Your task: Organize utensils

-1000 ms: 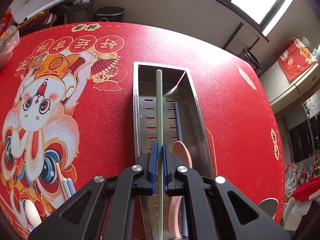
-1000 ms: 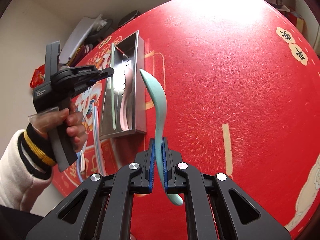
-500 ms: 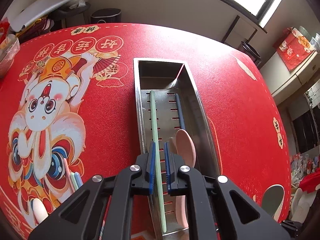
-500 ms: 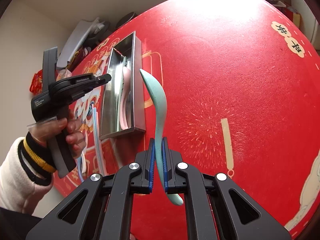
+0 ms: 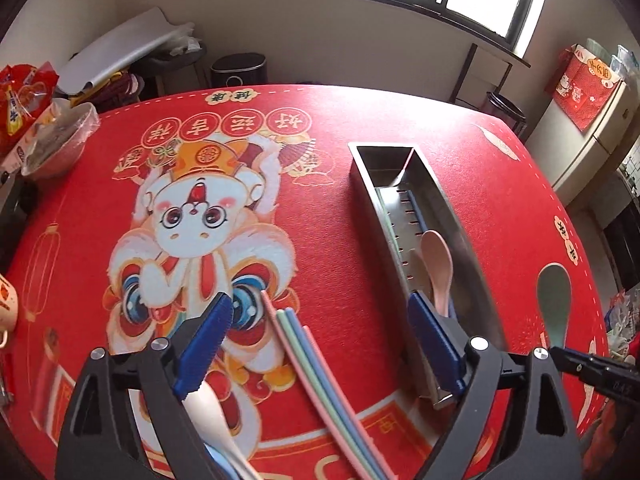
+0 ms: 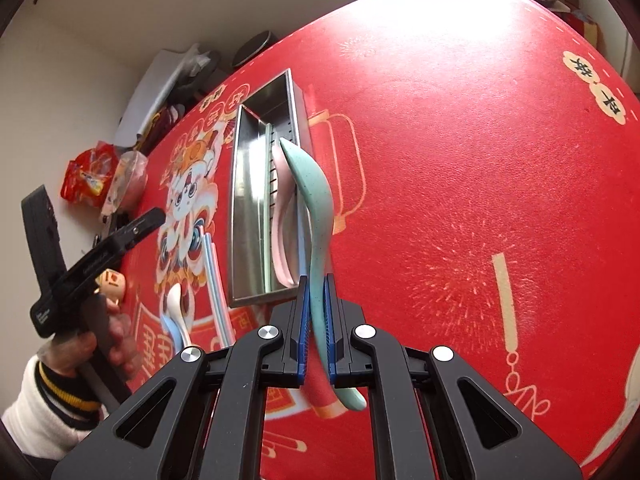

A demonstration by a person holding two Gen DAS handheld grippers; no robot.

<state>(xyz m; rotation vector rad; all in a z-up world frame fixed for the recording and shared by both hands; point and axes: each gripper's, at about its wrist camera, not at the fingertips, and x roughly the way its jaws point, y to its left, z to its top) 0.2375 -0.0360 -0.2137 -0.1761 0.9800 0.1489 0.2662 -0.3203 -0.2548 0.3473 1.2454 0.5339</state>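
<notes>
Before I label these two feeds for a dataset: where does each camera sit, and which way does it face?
Left wrist: on the left gripper, open, looking down at the red tablecloth, loose chopsticks and metal tray.
Right wrist: on the right gripper, shut on the teal spoon, facing the tray; the person's left hand shows.
Shared: tray, pink spoon, chopsticks.

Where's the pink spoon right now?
In the left wrist view the pink spoon lies inside the steel tray, right of the chopsticks on the red mat, with its bowl up near the tray's middle.
</notes>
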